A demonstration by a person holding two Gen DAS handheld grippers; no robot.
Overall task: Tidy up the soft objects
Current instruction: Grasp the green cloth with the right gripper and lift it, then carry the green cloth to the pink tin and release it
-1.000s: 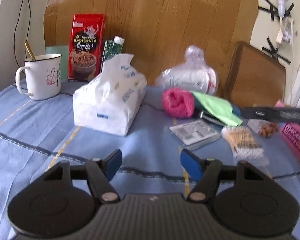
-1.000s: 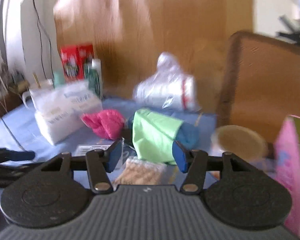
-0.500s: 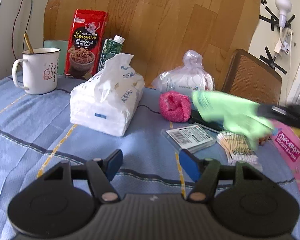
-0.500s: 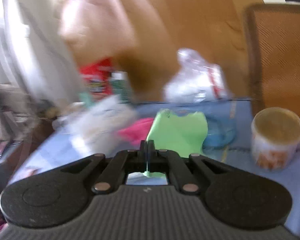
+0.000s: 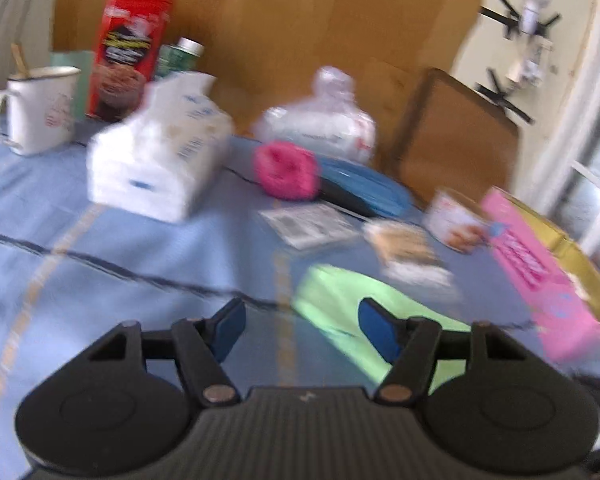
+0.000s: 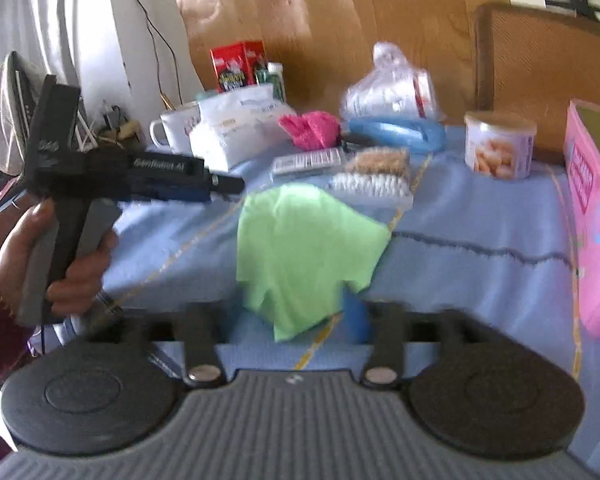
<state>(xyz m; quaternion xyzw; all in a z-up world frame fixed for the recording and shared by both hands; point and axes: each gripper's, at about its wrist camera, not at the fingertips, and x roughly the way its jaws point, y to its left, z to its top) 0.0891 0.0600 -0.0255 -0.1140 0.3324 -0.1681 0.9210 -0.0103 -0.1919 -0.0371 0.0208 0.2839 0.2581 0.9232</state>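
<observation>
A light green cloth (image 6: 304,240) hangs crumpled right in front of my right gripper (image 6: 296,316), whose jaws are opening; the cloth's lower edge is between them but the blue pads do not press on it. In the left wrist view the green cloth (image 5: 328,292) lies on the blue tablecloth (image 5: 100,260), just beyond my left gripper (image 5: 302,324), which is open with nothing between its fingers. A hand holds that left gripper (image 6: 228,186) at the left of the right wrist view. A pink fluffy item (image 5: 286,170) and a blue soft bundle (image 5: 364,184) lie farther back.
A tissue pack (image 5: 160,148), mug (image 5: 36,108), red box (image 5: 128,56) and tied plastic bag (image 5: 320,128) stand at the back. Cotton swabs (image 6: 376,172), a flat packet (image 6: 308,160), a round tin (image 6: 500,144) and a pink biscuit box (image 5: 532,264) sit to the right. A chair (image 5: 456,136) stands behind.
The right gripper shut on the green cloth, pulled it off the back pile toward the near side of the table, and its jaws have now parted. The left gripper swung slightly right.
</observation>
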